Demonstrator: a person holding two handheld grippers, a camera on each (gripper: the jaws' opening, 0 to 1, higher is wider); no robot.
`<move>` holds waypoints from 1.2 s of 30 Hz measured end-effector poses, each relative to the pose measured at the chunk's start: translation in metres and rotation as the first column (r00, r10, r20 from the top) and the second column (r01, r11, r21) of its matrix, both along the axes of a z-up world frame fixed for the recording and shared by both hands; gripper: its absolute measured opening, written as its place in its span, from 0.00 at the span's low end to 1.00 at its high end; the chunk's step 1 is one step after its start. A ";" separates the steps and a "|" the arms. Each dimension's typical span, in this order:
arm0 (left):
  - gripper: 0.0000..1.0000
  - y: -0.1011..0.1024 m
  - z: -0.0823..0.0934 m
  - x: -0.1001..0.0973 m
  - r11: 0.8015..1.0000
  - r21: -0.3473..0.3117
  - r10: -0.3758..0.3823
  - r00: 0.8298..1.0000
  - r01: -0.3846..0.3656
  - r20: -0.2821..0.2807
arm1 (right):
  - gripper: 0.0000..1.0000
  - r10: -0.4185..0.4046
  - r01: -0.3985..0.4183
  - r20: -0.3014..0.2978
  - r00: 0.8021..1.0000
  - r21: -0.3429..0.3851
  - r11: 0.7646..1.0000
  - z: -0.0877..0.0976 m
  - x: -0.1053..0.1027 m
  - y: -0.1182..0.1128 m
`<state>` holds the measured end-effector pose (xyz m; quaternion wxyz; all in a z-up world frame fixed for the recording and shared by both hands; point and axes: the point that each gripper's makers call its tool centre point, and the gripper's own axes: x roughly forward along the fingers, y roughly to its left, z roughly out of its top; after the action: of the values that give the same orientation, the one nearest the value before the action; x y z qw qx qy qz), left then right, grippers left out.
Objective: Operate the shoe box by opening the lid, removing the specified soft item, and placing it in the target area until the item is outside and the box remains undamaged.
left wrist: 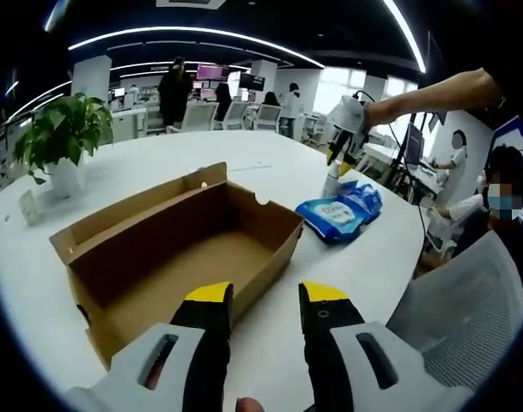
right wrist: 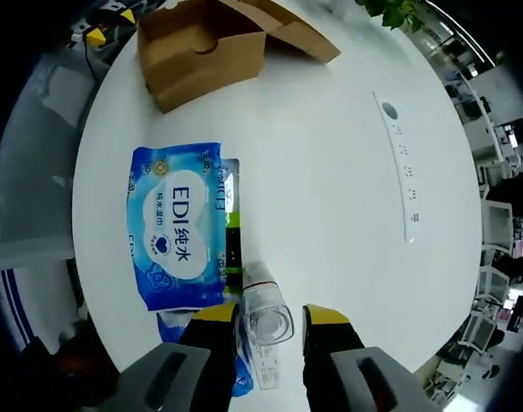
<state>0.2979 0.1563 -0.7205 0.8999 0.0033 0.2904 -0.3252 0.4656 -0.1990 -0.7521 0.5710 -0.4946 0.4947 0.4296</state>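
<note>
The brown cardboard shoe box [left wrist: 184, 257] lies open and empty on the white round table [left wrist: 373, 266], its lid flap folded back on the far side. My left gripper [left wrist: 265, 296] is open just in front of the box's near corner, with nothing between its jaws. A blue soft wipes pack [left wrist: 334, 215] [right wrist: 179, 223] lies right of the box, with a second blue pack [right wrist: 171, 330] partly under it. A bottle with a clear cap [right wrist: 265, 319] and a green label stands beside the pack. My right gripper [right wrist: 270, 316] [left wrist: 343, 129] is open above it, one jaw on each side of the cap.
A potted plant [left wrist: 63, 129] stands at the table's far left. In the right gripper view a white power strip [right wrist: 398, 163] lies on the table, with the box [right wrist: 201, 43] beyond the pack. A mesh office chair [left wrist: 467, 300] is at the table's right edge. People are in the background.
</note>
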 end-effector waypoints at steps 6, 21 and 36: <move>0.31 0.001 0.000 0.001 1.000 -0.001 0.001 1.000 -0.001 0.004 | 0.27 -0.018 0.018 0.013 1.000 -0.004 1.000 0.006 -0.002 -0.007; 0.30 0.001 0.006 0.003 1.000 -0.023 0.013 1.000 -0.012 0.018 | 0.29 -0.125 0.124 0.095 0.988 0.020 0.992 0.020 -0.018 -0.021; 0.29 0.002 0.016 0.003 0.998 -0.054 0.032 0.999 -0.030 0.035 | 0.28 -0.369 0.328 0.193 0.909 0.213 0.920 0.042 -0.037 -0.023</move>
<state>0.3004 0.1582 -0.7044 0.9098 -0.0191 0.2653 -0.3187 0.4285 -0.2223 -0.7100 0.7333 -0.3920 0.4660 0.3025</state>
